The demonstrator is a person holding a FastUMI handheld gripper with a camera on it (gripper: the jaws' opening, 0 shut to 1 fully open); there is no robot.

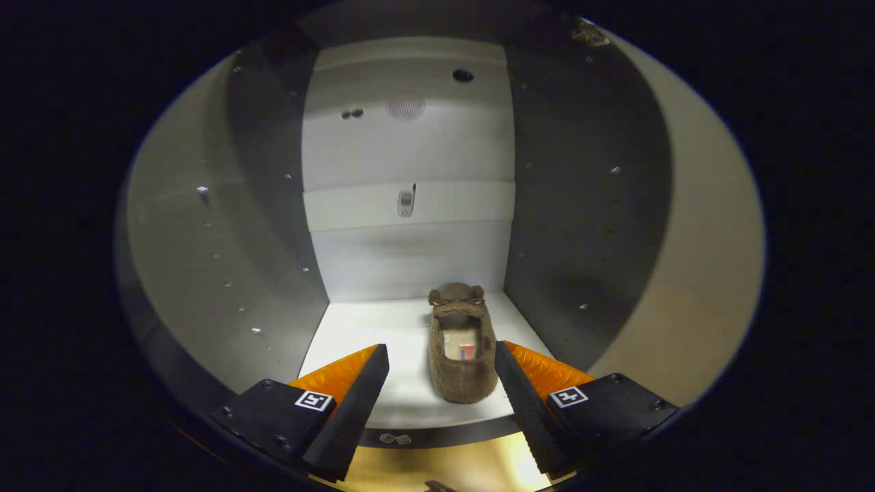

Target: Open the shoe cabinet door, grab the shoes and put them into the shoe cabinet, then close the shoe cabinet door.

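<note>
I look straight into the open shoe cabinet (410,157), a white box with dark side walls. One brown fuzzy shoe (462,348) with a small bow at its toe stands on the cabinet's white bottom shelf (383,328), toe toward the back wall. My gripper (442,383) is open at the cabinet's front edge. The shoe's heel lies between the fingertips, close to the right fingertip (509,369) and well apart from the left one. Neither finger presses on it.
The back wall carries a small metal fitting (406,201), a round hole (463,75) and a vent (405,108). The cabinet's dark side walls (581,205) stand close on both sides. A yellowish floor (444,468) shows below the shelf's front lip.
</note>
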